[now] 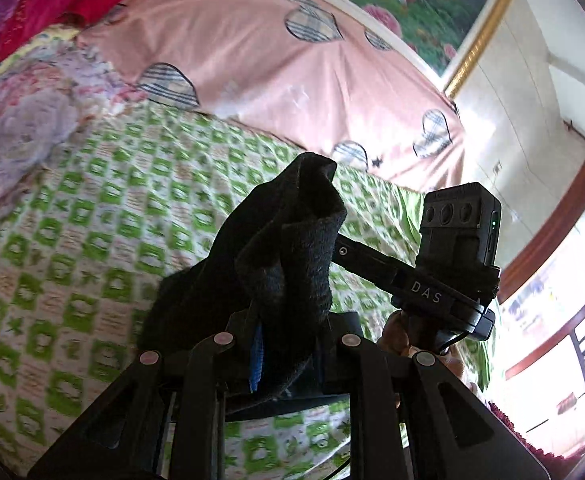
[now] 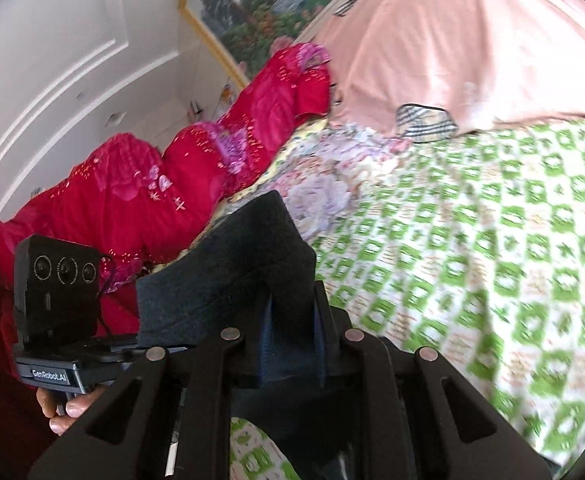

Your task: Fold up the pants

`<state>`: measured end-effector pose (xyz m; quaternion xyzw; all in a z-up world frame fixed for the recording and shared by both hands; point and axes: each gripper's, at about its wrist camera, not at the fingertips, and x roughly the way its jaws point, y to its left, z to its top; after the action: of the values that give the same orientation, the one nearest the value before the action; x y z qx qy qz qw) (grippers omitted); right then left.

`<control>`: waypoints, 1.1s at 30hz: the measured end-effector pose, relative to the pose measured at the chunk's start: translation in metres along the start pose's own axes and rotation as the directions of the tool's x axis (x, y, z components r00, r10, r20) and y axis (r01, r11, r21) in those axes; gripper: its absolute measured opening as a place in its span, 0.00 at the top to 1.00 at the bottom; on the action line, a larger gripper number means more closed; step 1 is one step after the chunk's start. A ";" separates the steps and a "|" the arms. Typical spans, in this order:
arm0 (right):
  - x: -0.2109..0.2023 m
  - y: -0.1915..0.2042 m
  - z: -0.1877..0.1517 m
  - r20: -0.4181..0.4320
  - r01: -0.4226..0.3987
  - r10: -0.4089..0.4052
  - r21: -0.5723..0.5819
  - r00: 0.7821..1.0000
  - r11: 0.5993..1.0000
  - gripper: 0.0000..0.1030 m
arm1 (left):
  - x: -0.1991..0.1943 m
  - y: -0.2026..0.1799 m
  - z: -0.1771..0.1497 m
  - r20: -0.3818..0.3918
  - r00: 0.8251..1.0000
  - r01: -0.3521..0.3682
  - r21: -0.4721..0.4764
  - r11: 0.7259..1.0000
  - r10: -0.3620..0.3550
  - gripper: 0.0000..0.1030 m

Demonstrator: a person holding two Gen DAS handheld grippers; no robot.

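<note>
The dark pants (image 1: pixel 276 248) hang bunched from my left gripper (image 1: pixel 288 344), which is shut on the fabric and holds it above the bed. In the right wrist view the same dark pants (image 2: pixel 248 276) are clamped in my right gripper (image 2: pixel 292 340), also shut, with a fold of cloth standing up over the jaws. The right gripper's body (image 1: pixel 456 240) shows at the right of the left wrist view, close to the pants. The left gripper's body (image 2: pixel 58 284) shows at the left of the right wrist view. The fingertips are hidden by cloth.
A green-and-white checked bedspread (image 1: pixel 92 216) lies below. A pink quilt (image 1: pixel 276 60) with plaid hearts is behind it. A red floral blanket (image 2: pixel 140 184) and a floral pillow (image 1: pixel 16 128) sit at the side. A framed picture (image 1: pixel 432 4) hangs on the wall; a window (image 1: pixel 564 312) is at the right.
</note>
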<state>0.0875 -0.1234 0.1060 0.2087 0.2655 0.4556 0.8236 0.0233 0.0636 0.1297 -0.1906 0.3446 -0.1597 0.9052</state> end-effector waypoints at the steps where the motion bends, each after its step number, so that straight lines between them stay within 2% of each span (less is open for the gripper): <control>1: -0.006 -0.004 -0.003 0.005 0.008 -0.008 0.008 1.000 1.000 0.81 | 0.006 -0.006 -0.003 -0.013 1.000 0.001 0.008 1.000 -0.001 0.82; 10: -0.046 -0.042 -0.037 0.049 0.057 -0.062 0.108 0.997 0.993 0.81 | 0.051 -0.044 -0.027 -0.107 0.994 0.017 0.083 0.996 -0.008 0.82; 19: -0.069 -0.072 -0.060 0.056 0.121 -0.133 0.187 0.990 0.975 0.81 | 0.092 -0.070 -0.044 -0.170 0.985 0.022 0.169 0.985 0.007 0.82; 21: -0.074 -0.078 -0.066 0.040 0.179 -0.191 0.201 0.981 0.963 0.78 | 0.104 -0.072 -0.049 -0.189 0.982 0.022 0.181 0.983 0.013 0.82; 25: -0.088 -0.084 -0.079 0.030 0.274 -0.289 0.230 0.957 0.934 0.77 | 0.126 -0.071 -0.063 -0.240 0.970 0.026 0.177 0.984 0.017 0.81; 27: -0.099 -0.088 -0.086 0.037 0.310 -0.331 0.263 0.943 0.914 0.77 | 0.132 -0.069 -0.069 -0.249 0.969 0.050 0.170 0.984 -0.006 0.80; 31: -0.120 -0.091 -0.100 0.060 0.343 -0.383 0.331 0.922 0.879 0.77 | 0.139 -0.070 -0.078 -0.269 0.963 0.089 0.184 0.979 -0.037 0.76; 33: -0.126 -0.091 -0.104 0.068 0.359 -0.408 0.361 0.910 0.861 0.74 | 0.141 -0.071 -0.082 -0.282 0.958 0.105 0.191 0.976 -0.048 0.70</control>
<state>0.0244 -0.2669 0.0036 0.3225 0.3170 0.2133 0.8660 0.0566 -0.0770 0.0262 -0.0861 0.4414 -0.2543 0.8562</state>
